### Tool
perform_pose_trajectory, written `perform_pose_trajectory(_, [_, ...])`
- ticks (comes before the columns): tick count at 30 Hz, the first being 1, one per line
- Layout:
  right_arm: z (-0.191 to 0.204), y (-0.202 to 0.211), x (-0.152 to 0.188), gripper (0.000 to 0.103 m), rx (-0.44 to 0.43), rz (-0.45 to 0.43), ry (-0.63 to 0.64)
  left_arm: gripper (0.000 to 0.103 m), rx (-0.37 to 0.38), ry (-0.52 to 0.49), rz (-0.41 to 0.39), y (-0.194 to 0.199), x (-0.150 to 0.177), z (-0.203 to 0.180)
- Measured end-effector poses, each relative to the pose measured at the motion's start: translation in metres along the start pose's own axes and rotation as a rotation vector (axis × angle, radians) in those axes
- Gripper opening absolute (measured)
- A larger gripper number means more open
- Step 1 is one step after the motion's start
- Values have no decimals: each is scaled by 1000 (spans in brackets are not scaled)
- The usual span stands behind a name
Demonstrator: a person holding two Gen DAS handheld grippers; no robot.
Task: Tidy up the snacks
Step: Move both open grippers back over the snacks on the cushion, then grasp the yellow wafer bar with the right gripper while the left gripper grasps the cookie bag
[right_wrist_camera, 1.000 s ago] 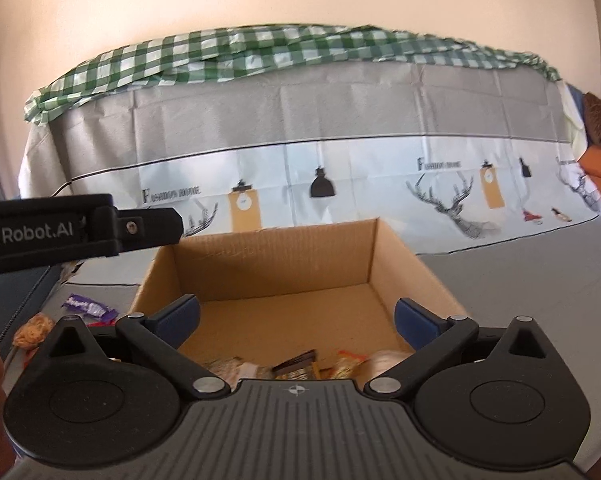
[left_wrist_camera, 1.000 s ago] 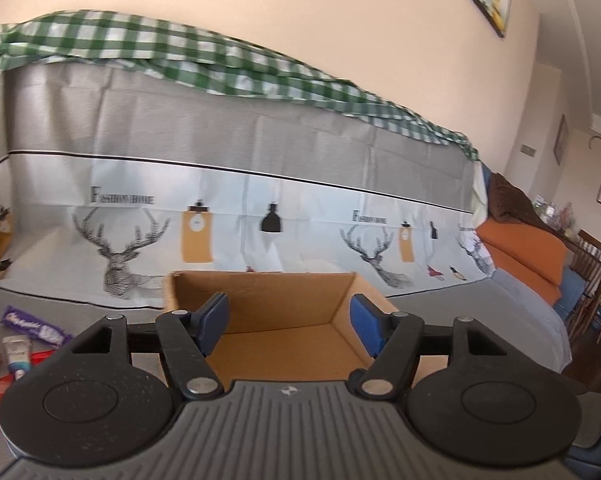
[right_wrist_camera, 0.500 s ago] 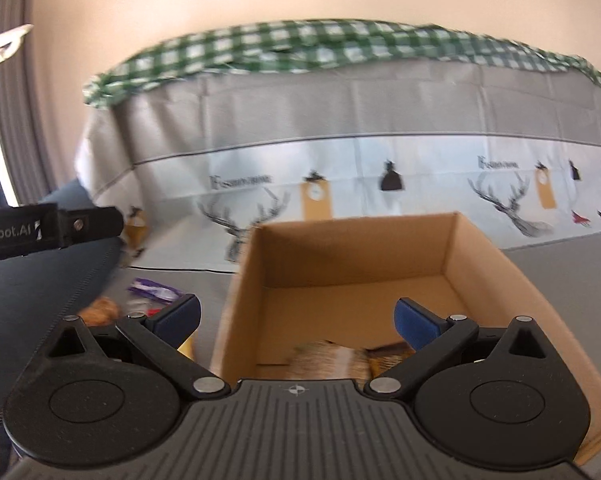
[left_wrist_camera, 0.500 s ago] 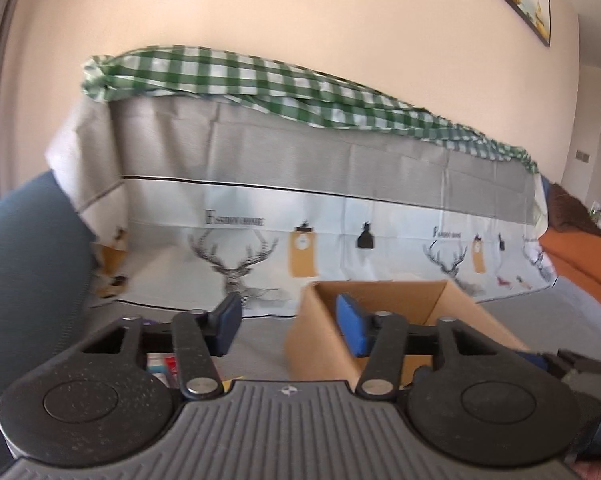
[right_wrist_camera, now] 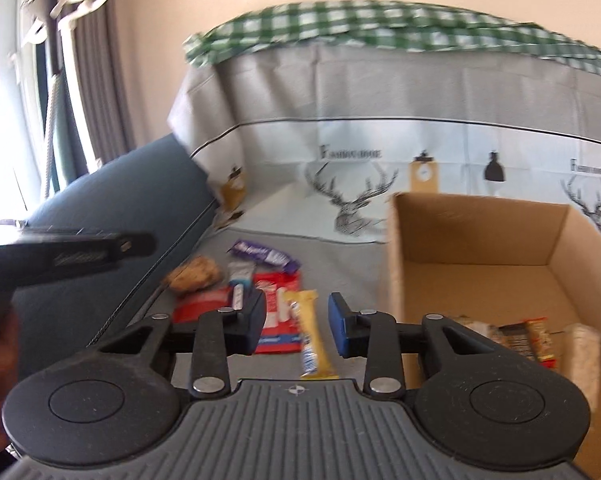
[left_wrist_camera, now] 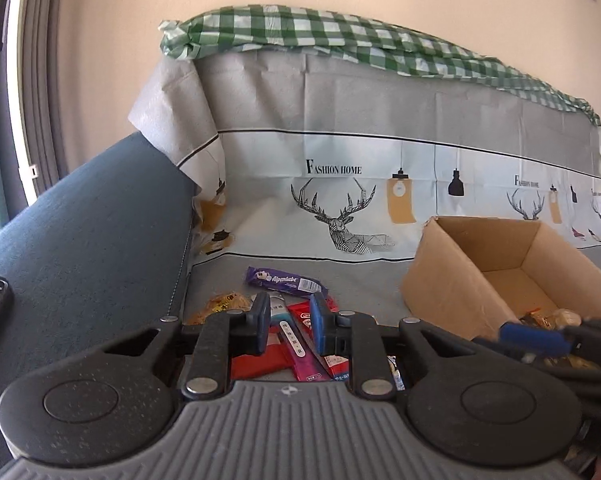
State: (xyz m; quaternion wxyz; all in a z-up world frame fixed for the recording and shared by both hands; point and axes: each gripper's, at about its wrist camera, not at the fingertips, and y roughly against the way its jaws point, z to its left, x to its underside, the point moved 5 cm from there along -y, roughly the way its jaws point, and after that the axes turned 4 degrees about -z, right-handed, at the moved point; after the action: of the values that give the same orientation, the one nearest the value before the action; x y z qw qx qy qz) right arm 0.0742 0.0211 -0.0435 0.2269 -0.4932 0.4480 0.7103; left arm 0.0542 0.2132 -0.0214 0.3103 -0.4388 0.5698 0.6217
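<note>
Snacks lie loose on the grey cover, left of the box point(right_wrist_camera: 476, 248). Left tongs point(left_wrist_camera: 289, 322) hang over the pile with a narrow gap between the pads, holding nothing; a pink packet point(left_wrist_camera: 298, 350) and red wrappers point(left_wrist_camera: 256, 360) lie directly beneath, and a purple bar point(left_wrist_camera: 284, 279) lies just beyond. Right tongs point(right_wrist_camera: 296, 320) stand moderately open and empty, a yellow bar point(right_wrist_camera: 310, 332) between and below the pads, the box at their right with several snacks already inside. Risks, as judged: overlapping wrappers may come up two at a time; the left gap may prove too narrow to straddle a packet; slick foil may slip; the two tongs, working one pile, may collide.
</note>
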Motion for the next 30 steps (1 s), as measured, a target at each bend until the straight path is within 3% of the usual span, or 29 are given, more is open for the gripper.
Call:
perform_pose_trajectory(7, [22,-35,13,38,21,59,40,23,-49,87,40,-33,1,17])
perform_pose_trajectory(19, [14,-98,32,58,127,88,59,27,-121,-20,91,-83,12,28])
perform_pose_trajectory(22, [17,-114,42,63,158,81,141,48,-136,-55,97,-97,15,25])
perform_pose_trajectory(24, [13,-124,42,63,154,107,93,62,-146,-92,104,-109,17,21])
perform_pose_trajectory(27, [11,-135,42,63,173,119,113,71,-195,-137,132,-133,21,19])
perform_pose_trajectory(30, [6,-144,45,64,170,154,90,73,-234,-127,202,-159,30,25])
